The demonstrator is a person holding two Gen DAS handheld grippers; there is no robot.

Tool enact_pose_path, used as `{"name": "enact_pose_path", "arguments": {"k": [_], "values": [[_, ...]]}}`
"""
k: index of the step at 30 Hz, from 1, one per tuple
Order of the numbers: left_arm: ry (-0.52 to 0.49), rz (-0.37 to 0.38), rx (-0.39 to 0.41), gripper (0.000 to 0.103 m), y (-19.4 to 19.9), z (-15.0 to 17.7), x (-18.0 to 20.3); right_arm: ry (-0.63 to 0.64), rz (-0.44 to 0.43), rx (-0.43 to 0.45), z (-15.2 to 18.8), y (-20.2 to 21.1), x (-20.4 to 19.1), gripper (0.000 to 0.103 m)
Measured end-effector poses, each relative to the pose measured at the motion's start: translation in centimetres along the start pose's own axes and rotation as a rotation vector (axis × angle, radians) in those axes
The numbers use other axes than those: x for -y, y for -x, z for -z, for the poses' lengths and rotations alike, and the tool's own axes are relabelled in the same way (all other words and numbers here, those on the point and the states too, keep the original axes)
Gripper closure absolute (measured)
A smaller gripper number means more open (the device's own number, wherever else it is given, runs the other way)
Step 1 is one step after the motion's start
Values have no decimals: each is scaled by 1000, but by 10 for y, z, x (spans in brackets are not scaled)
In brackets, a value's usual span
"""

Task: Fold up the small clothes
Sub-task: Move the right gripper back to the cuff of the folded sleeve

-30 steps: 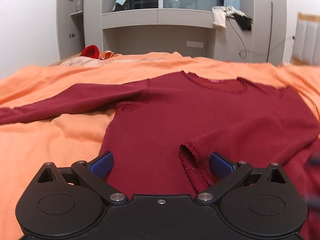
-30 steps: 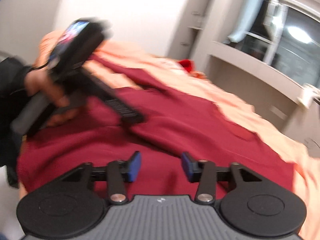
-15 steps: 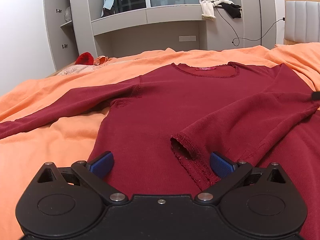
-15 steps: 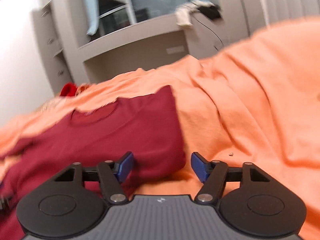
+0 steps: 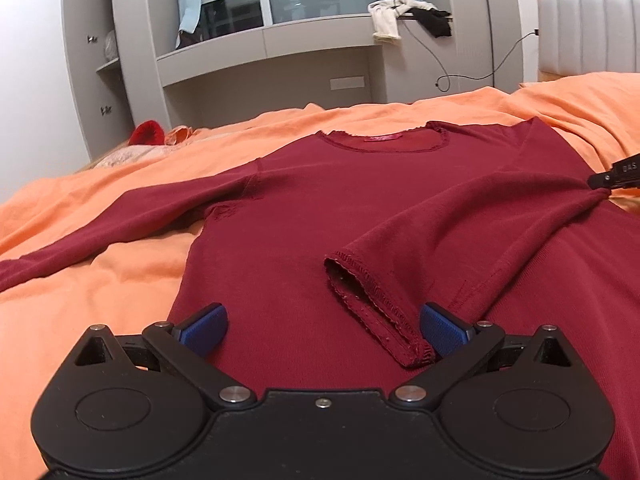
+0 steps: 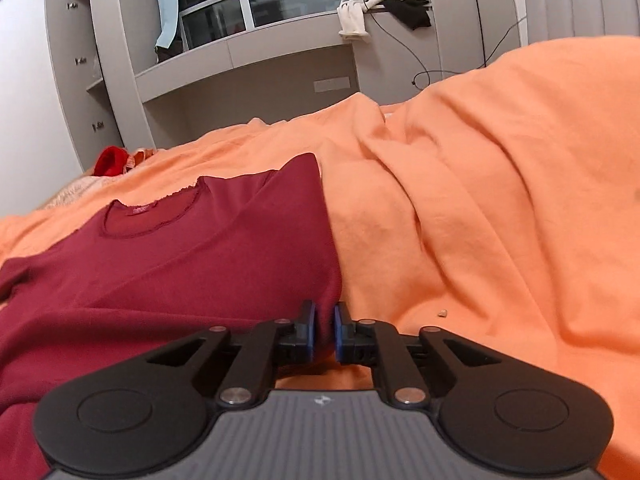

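Observation:
A dark red long-sleeved shirt (image 5: pixel 360 200) lies flat on the orange bedspread (image 5: pixel 80 300), neck away from me. Its right sleeve is folded across the body, with the cuff (image 5: pixel 368 300) just ahead of my left gripper (image 5: pixel 322 326), which is open and empty above the hem. Its left sleeve (image 5: pixel 100 224) stretches out to the left. My right gripper (image 6: pixel 323 330) is shut on the shirt's right side edge (image 6: pixel 328 280). The right gripper's tip also shows at the right edge of the left wrist view (image 5: pixel 618 174), pinching the fabric.
A small red item (image 5: pixel 146 133) lies at the far left of the bed. Grey shelving and a desk nook (image 5: pixel 272 72) stand behind the bed, with clothes (image 5: pixel 404 16) draped on a ledge. The orange cover bunches into folds (image 6: pixel 480 200) to the right.
The right gripper swung from the shirt's middle to its right edge and closed on the fabric. The left gripper stayed open near the hem, and the folded sleeve settled across the body.

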State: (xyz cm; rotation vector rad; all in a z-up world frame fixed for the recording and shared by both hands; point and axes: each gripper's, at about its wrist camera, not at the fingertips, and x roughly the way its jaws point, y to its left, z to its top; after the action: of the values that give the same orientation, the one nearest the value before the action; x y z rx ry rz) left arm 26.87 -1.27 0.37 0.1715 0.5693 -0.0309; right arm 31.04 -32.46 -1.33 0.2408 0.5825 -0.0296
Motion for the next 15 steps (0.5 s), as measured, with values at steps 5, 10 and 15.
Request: {"name": "enact_pose_path", "arguments": {"k": [5, 10, 15], "values": [[55, 60, 14, 1, 7, -3, -14, 93, -61, 65, -7, 31, -22, 53], [201, 91, 26, 1, 10, -9, -37, 288, -369, 70, -1, 56, -69, 41], [272, 63, 43, 1, 10, -16, -49, 555, -542, 46, 20, 61, -133, 41]]}}
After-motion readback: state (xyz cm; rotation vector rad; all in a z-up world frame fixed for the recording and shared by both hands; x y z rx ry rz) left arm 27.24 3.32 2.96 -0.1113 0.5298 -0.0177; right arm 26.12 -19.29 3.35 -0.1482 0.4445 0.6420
